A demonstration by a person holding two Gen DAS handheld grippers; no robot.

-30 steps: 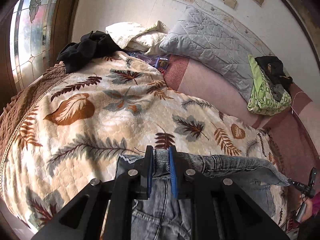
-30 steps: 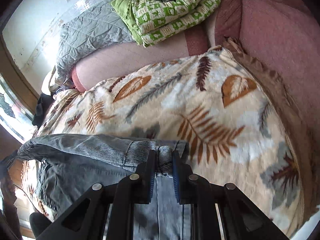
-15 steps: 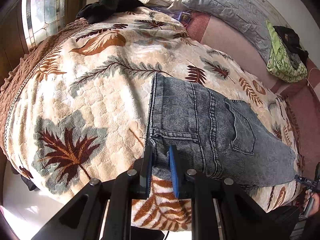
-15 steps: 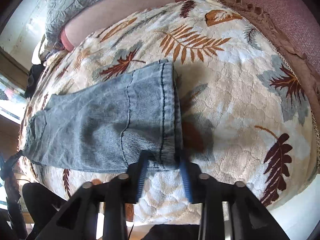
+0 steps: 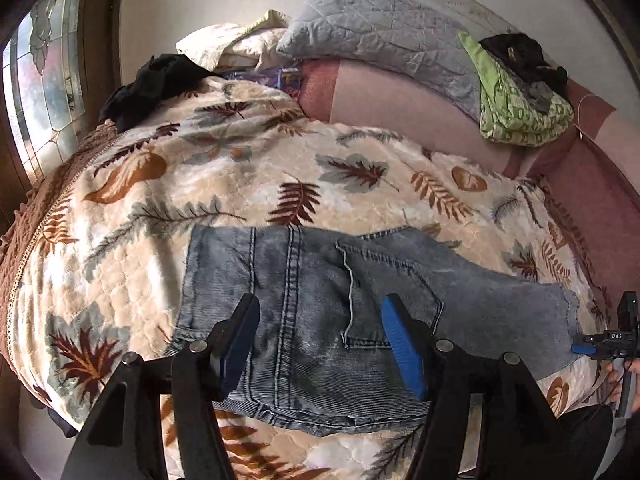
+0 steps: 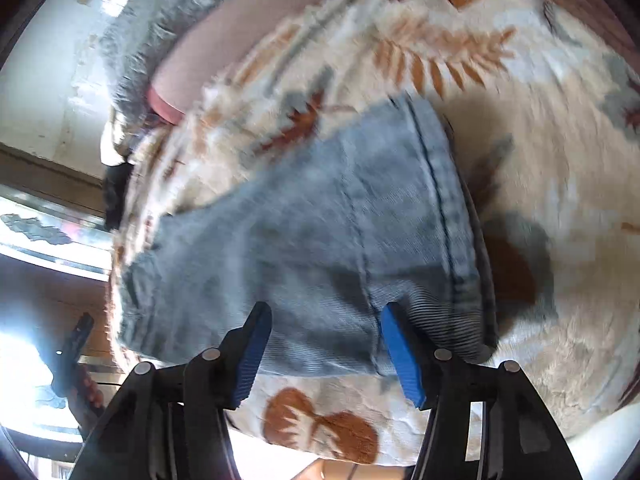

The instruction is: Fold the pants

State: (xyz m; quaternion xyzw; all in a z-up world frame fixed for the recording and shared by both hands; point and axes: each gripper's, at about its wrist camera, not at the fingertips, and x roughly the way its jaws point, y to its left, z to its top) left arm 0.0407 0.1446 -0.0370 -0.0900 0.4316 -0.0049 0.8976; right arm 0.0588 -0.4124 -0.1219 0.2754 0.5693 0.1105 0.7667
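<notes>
The blue denim pants (image 5: 312,312) lie folded and flat on the leaf-patterned blanket (image 5: 224,176), waistband end to the left, back pocket up. My left gripper (image 5: 320,336) is open and empty, hovering just above the waistband end. In the right wrist view the leg-hem end of the pants (image 6: 340,240) lies on the blanket (image 6: 540,184); that view is blurred. My right gripper (image 6: 326,344) is open and empty above the hem end. The right gripper also shows in the left wrist view (image 5: 600,344) at the far right edge.
At the bed's head lie a grey quilted pillow (image 5: 376,36), a cream pillow (image 5: 232,42), a black garment (image 5: 148,88) and a green patterned bundle (image 5: 516,108). A stained-glass window (image 5: 44,92) is at the left. The bed's front edge runs just below the pants.
Both grippers have laid the pants down on the blanket, opened and let go. Both have drawn back a little from the denim.
</notes>
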